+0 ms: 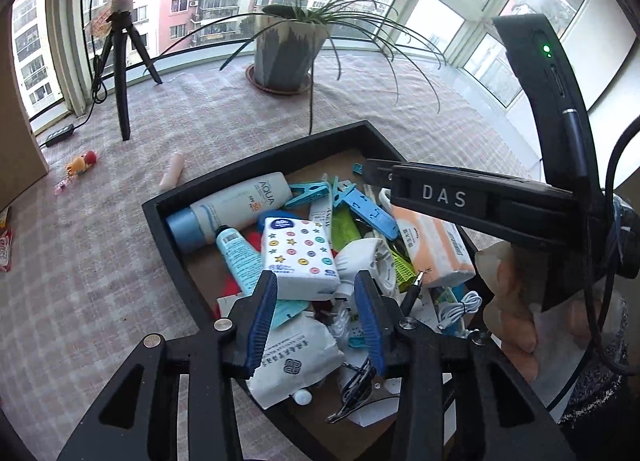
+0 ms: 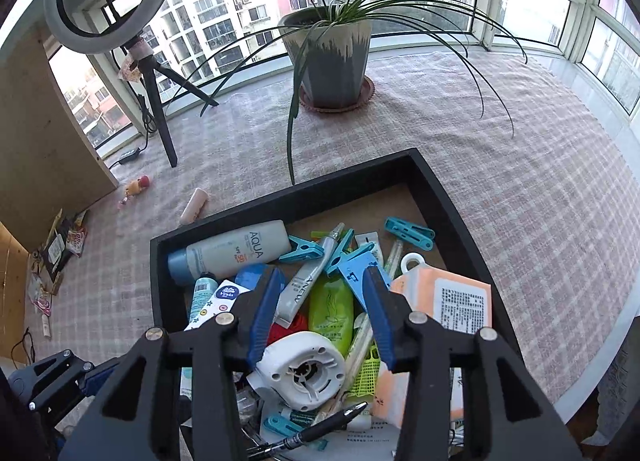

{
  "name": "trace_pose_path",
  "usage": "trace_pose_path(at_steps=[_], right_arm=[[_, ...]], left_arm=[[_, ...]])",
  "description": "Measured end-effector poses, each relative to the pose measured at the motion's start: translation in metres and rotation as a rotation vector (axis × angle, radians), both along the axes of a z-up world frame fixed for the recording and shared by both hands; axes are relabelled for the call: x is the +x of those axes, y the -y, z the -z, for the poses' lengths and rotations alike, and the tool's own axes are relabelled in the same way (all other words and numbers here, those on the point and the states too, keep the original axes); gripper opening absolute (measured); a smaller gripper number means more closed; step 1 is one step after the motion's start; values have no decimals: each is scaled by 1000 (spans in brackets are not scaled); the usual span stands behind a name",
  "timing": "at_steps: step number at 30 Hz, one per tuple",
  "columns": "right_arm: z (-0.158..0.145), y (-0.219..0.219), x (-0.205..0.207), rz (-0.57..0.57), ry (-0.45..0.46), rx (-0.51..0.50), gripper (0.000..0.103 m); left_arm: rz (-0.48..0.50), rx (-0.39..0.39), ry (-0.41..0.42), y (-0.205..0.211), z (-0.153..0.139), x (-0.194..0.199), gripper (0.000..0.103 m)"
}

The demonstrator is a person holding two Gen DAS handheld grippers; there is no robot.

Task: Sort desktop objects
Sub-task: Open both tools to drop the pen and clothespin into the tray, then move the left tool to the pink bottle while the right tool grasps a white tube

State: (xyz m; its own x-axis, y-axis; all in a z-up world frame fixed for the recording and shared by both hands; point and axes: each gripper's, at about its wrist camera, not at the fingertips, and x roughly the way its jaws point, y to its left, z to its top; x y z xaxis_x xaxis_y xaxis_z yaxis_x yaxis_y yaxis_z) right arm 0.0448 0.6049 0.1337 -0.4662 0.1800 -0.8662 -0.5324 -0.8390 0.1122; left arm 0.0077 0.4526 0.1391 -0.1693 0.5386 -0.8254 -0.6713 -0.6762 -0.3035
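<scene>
Left gripper (image 1: 316,303) spread, empty, over tissue pack (image 1: 298,253) mid-tray (image 1: 168,245): looked light, squashy, grab across short sides; right gripper (image 2: 320,313) also spread, empty, above rigid white reel (image 2: 302,369)

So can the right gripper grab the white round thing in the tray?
Probably yes. The right gripper hangs open just above the white round thing, which lies on top of the pile with nothing covering it.
</scene>
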Motion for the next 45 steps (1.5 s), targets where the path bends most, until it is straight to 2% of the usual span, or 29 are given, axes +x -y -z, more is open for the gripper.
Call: trace_pose_path(at_steps=[7,15,18,23,26,31,33,36,43,45], right_arm=[[-5,32,-42,-86,-4,-6,42],[14,68,-108,-188,53,-58,42],[22,74,-132,-198,81,-71,42],[35,78,-171,-204,138,-97,39],[49,80,-192,-193,183,-111,34],[71,79,-215,-160,237,-131,34],[79,79,-221,-147,260,-124,34],[88,79,-226,-133,293,-111,34],[106,81,-234,-127,346,-110,34],[113,80,-234,-121,358,-134,30]], left_arm=[[-144,-20,2,57,10,-40,38],[-384,-50,10,163,29,-88,38],[-480,-67,12,209,38,-102,38],[-653,-65,68,290,59,-121,38],[-727,-74,75,329,68,-124,38],[-839,-77,100,384,80,-128,38],[-876,-87,101,401,83,-129,39],[-929,-102,117,425,89,-129,46],[-974,-121,138,452,103,-134,46],[-978,-129,145,455,108,-135,46]])
